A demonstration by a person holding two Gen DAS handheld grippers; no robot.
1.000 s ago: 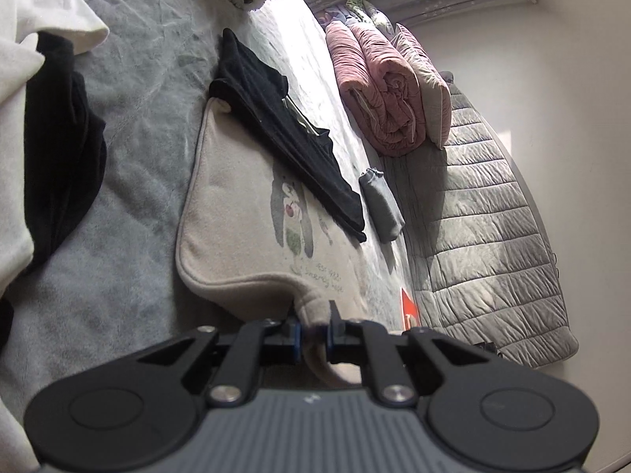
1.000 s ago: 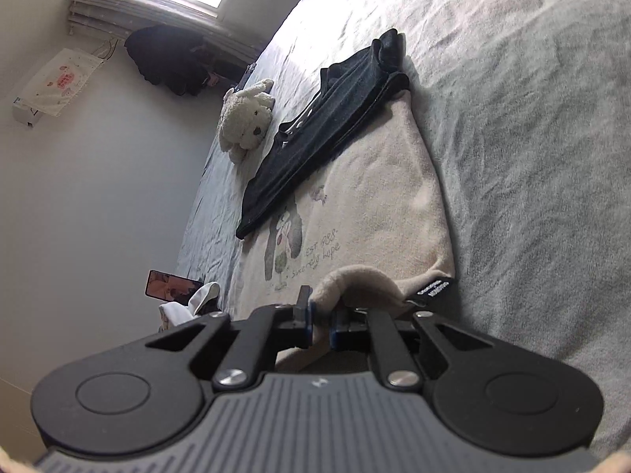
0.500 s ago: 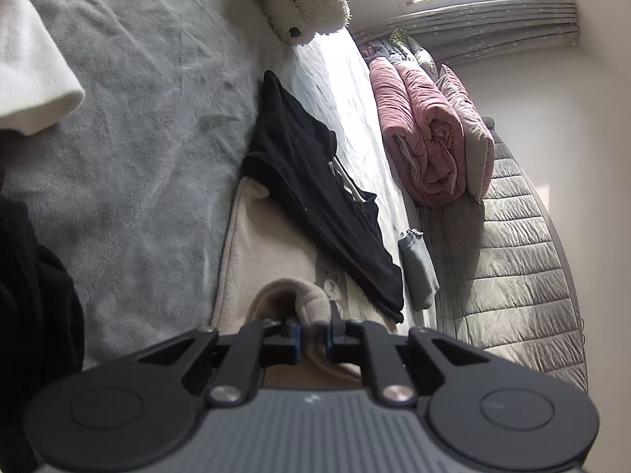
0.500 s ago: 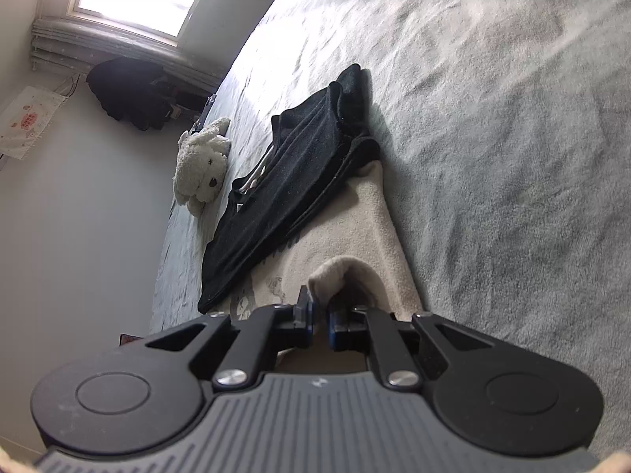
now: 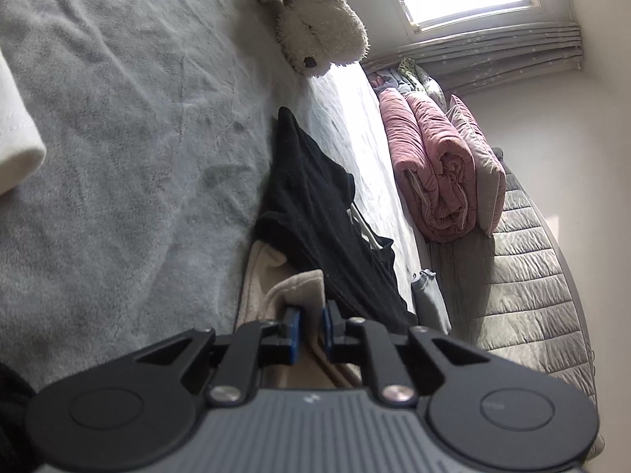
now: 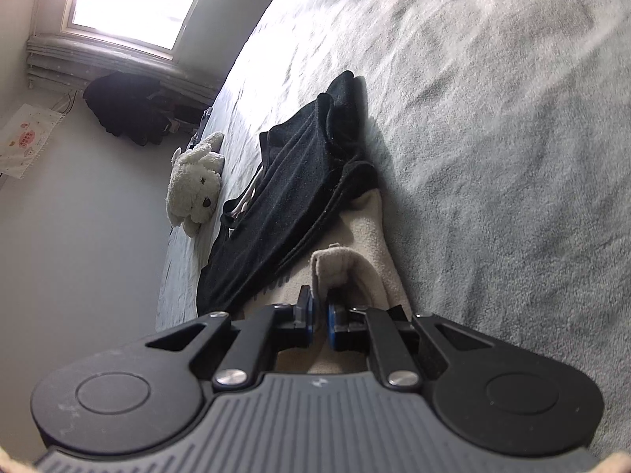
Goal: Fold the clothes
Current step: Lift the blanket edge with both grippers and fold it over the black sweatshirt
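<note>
A beige sweatshirt (image 5: 264, 276) lies on the grey bed (image 5: 118, 157), folded over on itself. My left gripper (image 5: 309, 325) is shut on its beige edge, which bunches up just past the fingertips. My right gripper (image 6: 319, 317) is shut on the other part of the same edge of the sweatshirt (image 6: 366, 232). A black garment (image 5: 315, 213) lies over the sweatshirt's far end, right in front of both grippers; it also shows in the right wrist view (image 6: 292, 201). Most of the sweatshirt is hidden under the grippers.
A white plush dog (image 5: 315, 19) lies at the head of the bed, also in the right wrist view (image 6: 195, 187). A rolled pink quilt (image 5: 434, 173), a grey padded mattress (image 5: 524, 287), a small grey item (image 5: 426, 299) and a white garment (image 5: 15, 146) lie around.
Both grippers have carried the beige edge forward toward the black garment, folding the sweatshirt over itself. The printed front is now covered. Both stay shut.
</note>
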